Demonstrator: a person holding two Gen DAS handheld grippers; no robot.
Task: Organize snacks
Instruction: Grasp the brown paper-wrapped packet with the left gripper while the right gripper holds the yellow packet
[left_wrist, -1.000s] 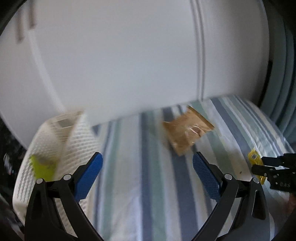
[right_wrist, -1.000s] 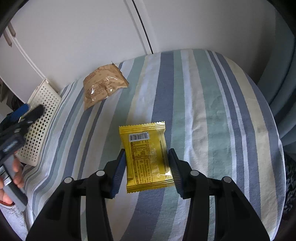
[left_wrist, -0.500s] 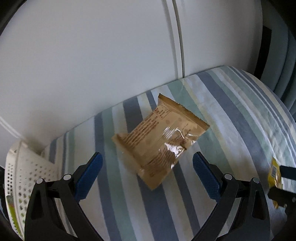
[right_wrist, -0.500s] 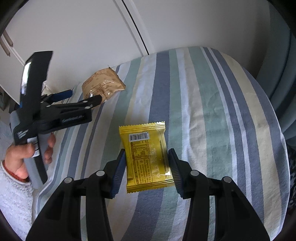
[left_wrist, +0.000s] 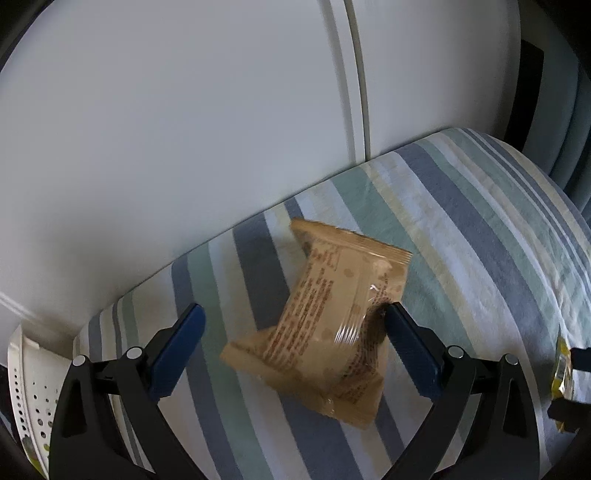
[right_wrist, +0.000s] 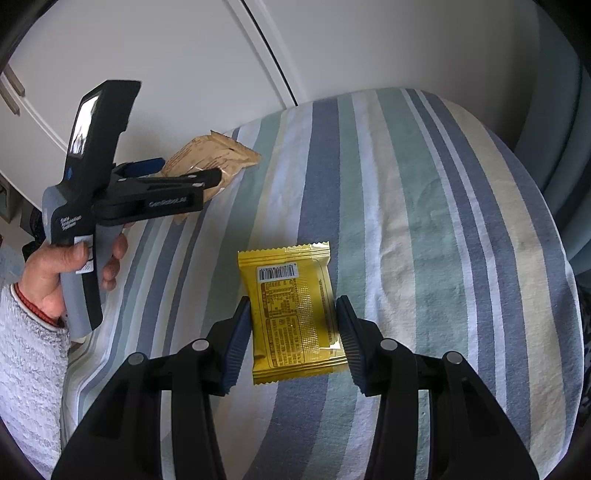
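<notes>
- Between the right gripper's (right_wrist: 293, 336) jaws lies the yellow snack packet (right_wrist: 293, 314), flat on the striped cloth (right_wrist: 424, 229), barcode side up; the blue pads sit against or just beside its long edges, and whether they truly pinch it I cannot tell.
- The packet's serrated top edge points away from the camera, toward the white cabinet doors (right_wrist: 166, 74); bare cloth runs out ahead of it and to the right.
- Further left, the brown snack packet (left_wrist: 325, 321) lies crumpled and tilted near the back edge of the cloth, close to the cabinet.
- The left gripper (left_wrist: 295, 332) is spread wide around it: the right pad touches or nearly touches the packet's right side, while the left pad stands well apart, with striped cloth showing between.
- From the right wrist view, a hand (right_wrist: 62, 269) in a grey knitted sleeve (right_wrist: 26, 369) holds the left gripper by its handle, fingers reaching toward the brown packet.
- At the far left edge of the left wrist view, a white perforated basket (left_wrist: 22, 380) sits beside the cloth's border.
- On the right side the cloth curves down and away, near blue-grey drapery (right_wrist: 561, 129).
</notes>
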